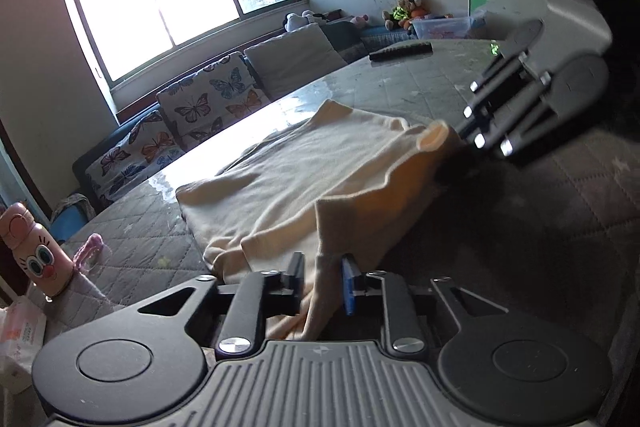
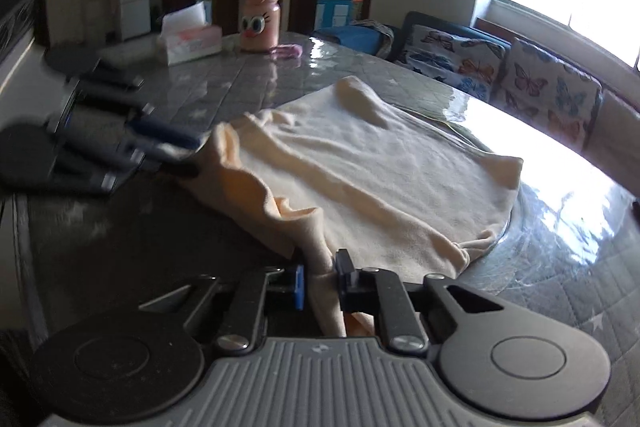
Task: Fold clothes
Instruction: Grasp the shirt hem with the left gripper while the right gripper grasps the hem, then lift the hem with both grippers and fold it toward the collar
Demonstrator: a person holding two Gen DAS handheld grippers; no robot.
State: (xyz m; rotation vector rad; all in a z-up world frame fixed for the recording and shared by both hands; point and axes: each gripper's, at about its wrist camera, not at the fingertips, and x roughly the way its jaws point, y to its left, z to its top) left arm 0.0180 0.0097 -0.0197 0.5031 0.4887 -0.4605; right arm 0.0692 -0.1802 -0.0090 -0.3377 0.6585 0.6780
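Note:
A cream garment (image 1: 304,163) (image 2: 360,163) lies spread on the grey quilted table (image 1: 152,227) (image 2: 224,83). My left gripper (image 1: 323,279) is shut on the garment's near edge, which rises from the table into its jaws. My right gripper (image 2: 320,273) is likewise shut on another part of that same edge. Each gripper shows in the other's view: the right gripper (image 1: 452,143) pinches a raised corner at the right, and the left gripper (image 2: 196,151), blurred, holds a corner at the left. The edge between the two hangs lifted and wavy; the far half rests flat.
A pink cartoon-face bottle (image 1: 36,255) (image 2: 260,19), a tissue box (image 2: 188,35) and a pink cord (image 1: 90,251) stand near one table edge. A dark remote (image 1: 400,51) lies at the far side. A sofa with butterfly cushions (image 1: 200,107) (image 2: 520,79) runs under the window.

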